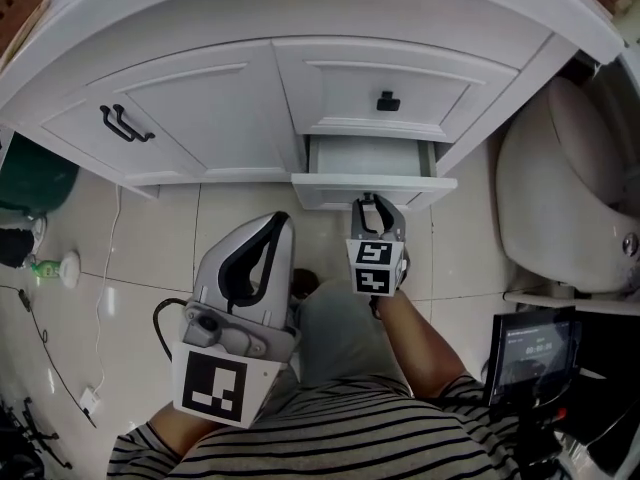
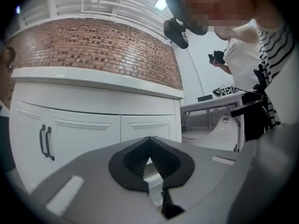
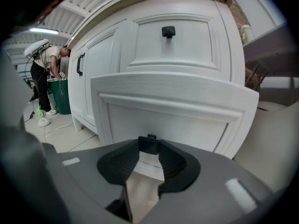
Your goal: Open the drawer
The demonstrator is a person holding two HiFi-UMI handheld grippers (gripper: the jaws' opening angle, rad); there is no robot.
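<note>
The white vanity's lower drawer (image 1: 372, 190) stands pulled partway out, its pale inside (image 1: 370, 155) showing. My right gripper (image 1: 375, 208) reaches to the middle of the drawer front (image 3: 173, 111) and is shut on its small black knob (image 3: 149, 143), which sits pinched between the jaw tips (image 3: 149, 146). The upper drawer (image 1: 390, 83) is closed, with its own black knob (image 1: 388, 101) (image 3: 168, 31). My left gripper (image 1: 270, 230) hangs back over the floor to the left of the drawer, shut with nothing in it; its tips (image 2: 149, 139) meet.
Two cabinet doors with black handles (image 1: 125, 123) (image 2: 45, 142) lie left of the drawers. A toilet (image 1: 570, 198) stands close on the right, a screen (image 1: 530, 353) below it. A green bin (image 1: 35, 173) and a cable (image 1: 105, 298) are at the left. Another person (image 3: 46, 73) bends by the bin.
</note>
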